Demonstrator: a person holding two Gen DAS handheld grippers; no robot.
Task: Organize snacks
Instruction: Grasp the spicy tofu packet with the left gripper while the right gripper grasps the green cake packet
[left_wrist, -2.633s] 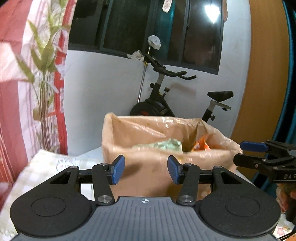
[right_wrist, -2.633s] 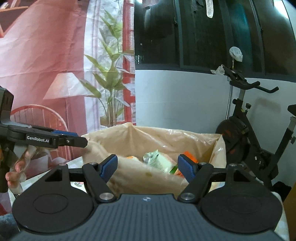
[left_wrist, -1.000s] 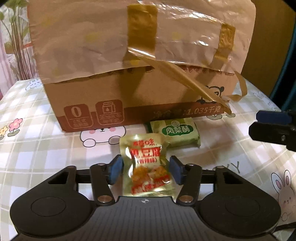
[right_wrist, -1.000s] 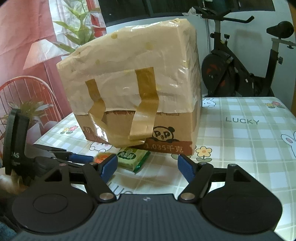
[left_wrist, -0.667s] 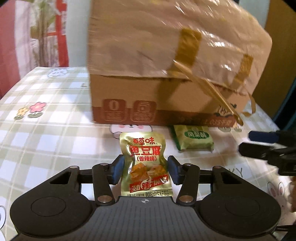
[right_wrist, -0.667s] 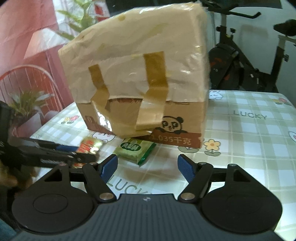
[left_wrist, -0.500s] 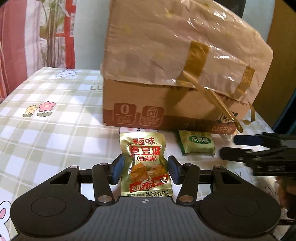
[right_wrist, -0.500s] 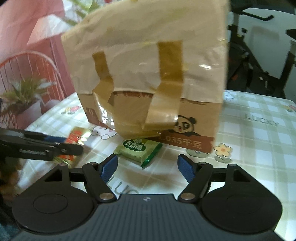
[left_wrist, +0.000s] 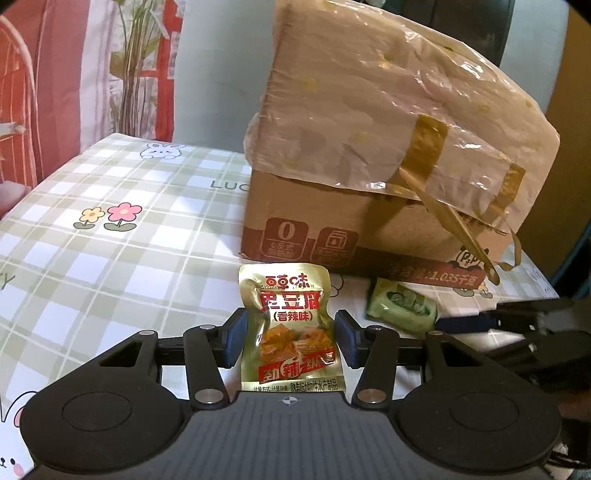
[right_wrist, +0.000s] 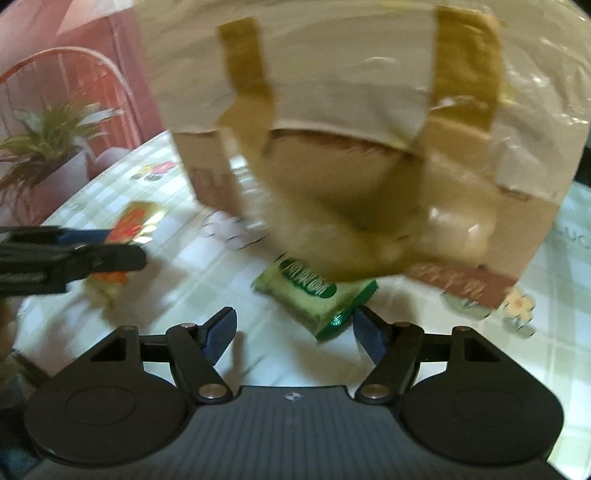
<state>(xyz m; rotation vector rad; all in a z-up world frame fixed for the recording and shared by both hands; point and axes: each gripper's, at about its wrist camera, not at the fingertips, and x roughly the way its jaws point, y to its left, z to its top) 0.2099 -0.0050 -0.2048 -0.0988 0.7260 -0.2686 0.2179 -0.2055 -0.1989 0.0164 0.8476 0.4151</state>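
A gold snack packet with red print stands between the pads of my left gripper, which is shut on it just above the checked tablecloth. The packet also shows blurred in the right wrist view, behind the left gripper's fingers. A green snack packet lies on the cloth by the front of the cardboard box. My right gripper is open and empty, with the green packet just ahead of its pads. In the left wrist view the right gripper's fingers sit beside the green packet.
The box is lined with a loose plastic bag with brown tape strips hanging down its front. A potted plant and a red chair stand past the table's left edge. A curtain hangs behind.
Both grippers came down from above the box to the table. The left gripper closed on the gold packet and holds it. The right gripper moved in close to the green packet.
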